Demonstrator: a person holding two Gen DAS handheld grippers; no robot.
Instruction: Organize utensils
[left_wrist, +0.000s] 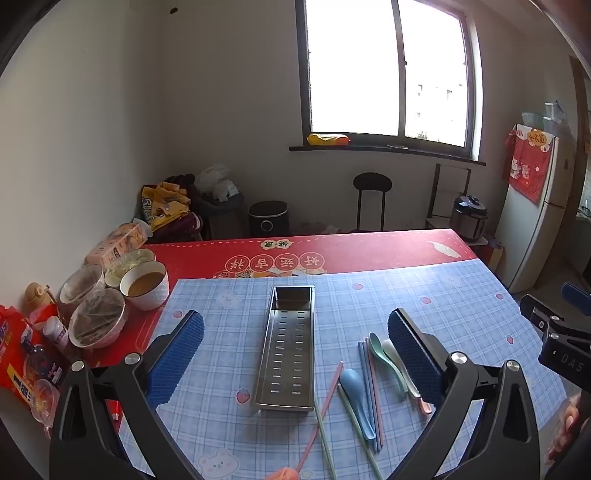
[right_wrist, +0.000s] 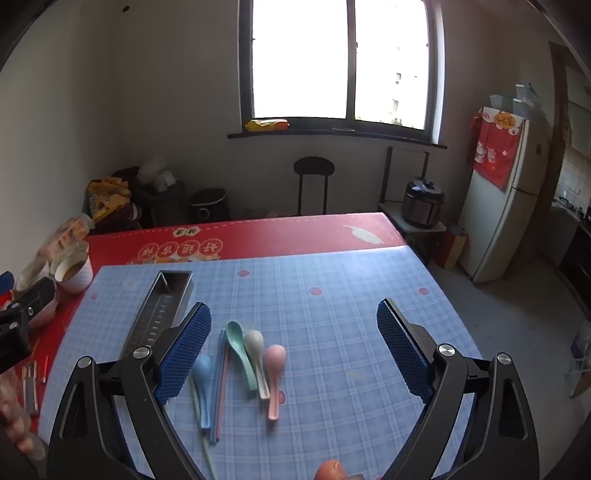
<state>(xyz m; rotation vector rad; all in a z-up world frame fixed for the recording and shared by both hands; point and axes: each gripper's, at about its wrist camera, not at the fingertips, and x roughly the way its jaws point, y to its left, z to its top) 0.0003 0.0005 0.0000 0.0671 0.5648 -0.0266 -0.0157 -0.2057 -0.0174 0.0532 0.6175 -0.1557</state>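
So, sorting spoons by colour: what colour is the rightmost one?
Pink spoon, clearest in the right wrist view.

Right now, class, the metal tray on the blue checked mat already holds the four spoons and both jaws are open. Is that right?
Not quite. The metal tray is empty; the left wrist view shows the spoons lying on the blue checked mat beside it. Both jaws are open.

Bright dark-framed window (right_wrist: 341, 61) blasting daylight, white walls (right_wrist: 166, 92), black round stool (right_wrist: 313, 182) underneath, white fridge (right_wrist: 496, 206) off right.
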